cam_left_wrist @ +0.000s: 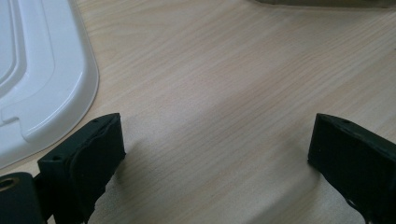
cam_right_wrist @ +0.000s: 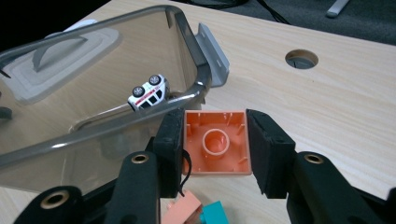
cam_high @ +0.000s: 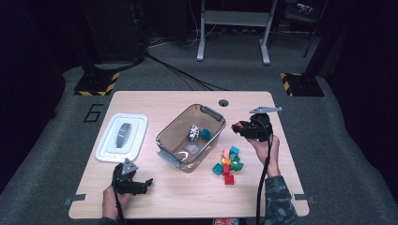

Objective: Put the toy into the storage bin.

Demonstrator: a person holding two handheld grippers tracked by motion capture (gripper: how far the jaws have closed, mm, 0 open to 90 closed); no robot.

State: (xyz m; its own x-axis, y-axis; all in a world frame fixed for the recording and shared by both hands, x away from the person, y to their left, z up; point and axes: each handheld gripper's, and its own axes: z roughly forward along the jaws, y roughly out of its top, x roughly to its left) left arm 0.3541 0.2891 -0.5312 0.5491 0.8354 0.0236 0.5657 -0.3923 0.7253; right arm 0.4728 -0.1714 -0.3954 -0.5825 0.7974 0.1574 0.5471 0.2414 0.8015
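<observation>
My right gripper (cam_right_wrist: 214,140) is shut on an orange brick (cam_right_wrist: 215,141), hollow underside toward the camera, held just outside the near rim of the clear grey bin (cam_right_wrist: 116,121). From above, the right gripper (cam_high: 240,127) hovers to the right of the bin (cam_high: 165,136), with the orange brick (cam_high: 237,125) at its tip. A white toy car (cam_right_wrist: 148,91) lies on its side in the bin, beside a teal piece (cam_high: 205,134). My left gripper (cam_high: 143,183) rests open near the table's front left; its jaws (cam_left_wrist: 212,154) stand wide apart over bare wood.
A pile of loose bricks (cam_high: 228,163) in teal, red and orange lies right of the bin. The white lid (cam_high: 122,137) sits at the left, its edge (cam_left_wrist: 56,88) near my left gripper. A cable hole (cam_high: 223,102) is at the table's back edge.
</observation>
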